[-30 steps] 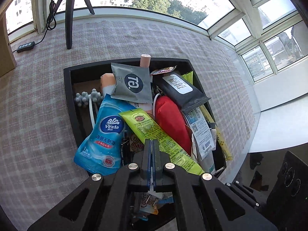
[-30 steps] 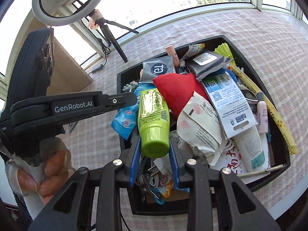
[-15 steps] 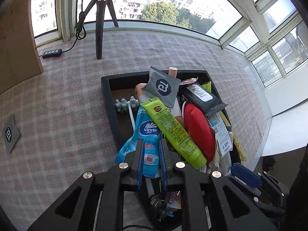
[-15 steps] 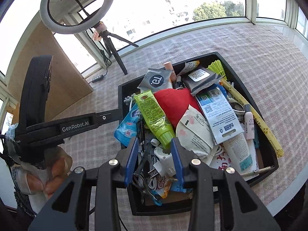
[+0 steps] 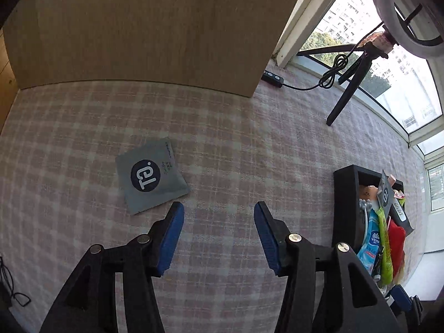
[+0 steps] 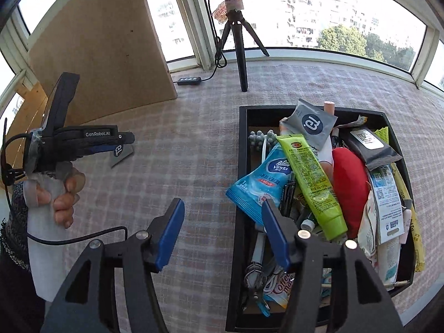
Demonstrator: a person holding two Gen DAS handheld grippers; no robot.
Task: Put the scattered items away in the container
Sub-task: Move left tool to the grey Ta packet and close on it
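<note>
A flat grey sachet with a dark round logo (image 5: pixel 151 175) lies alone on the checked cloth. My left gripper (image 5: pixel 219 215) is open just in front of it, the sachet a little left of its left finger. In the right wrist view the sachet (image 6: pixel 120 152) shows partly behind the left gripper (image 6: pixel 122 141). The black container (image 6: pixel 240 172) at right is piled with items: a green tube (image 6: pixel 312 177), a blue Vinda pack (image 6: pixel 266 179), a red pouch (image 6: pixel 351 183). My right gripper (image 6: pixel 222 212) is open and empty over the container's left wall.
A wooden board (image 5: pixel 144 27) stands behind the sachet. A tripod (image 6: pixel 238 38) with a ring light and a cabled remote (image 6: pixel 190 80) stand at the back by the windows. The container also shows at the right of the left wrist view (image 5: pixel 344 194).
My left gripper swung left from over the container to the sachet on the cloth and opened wide. My right gripper let go of the green tube, now in the container, opened and drew back.
</note>
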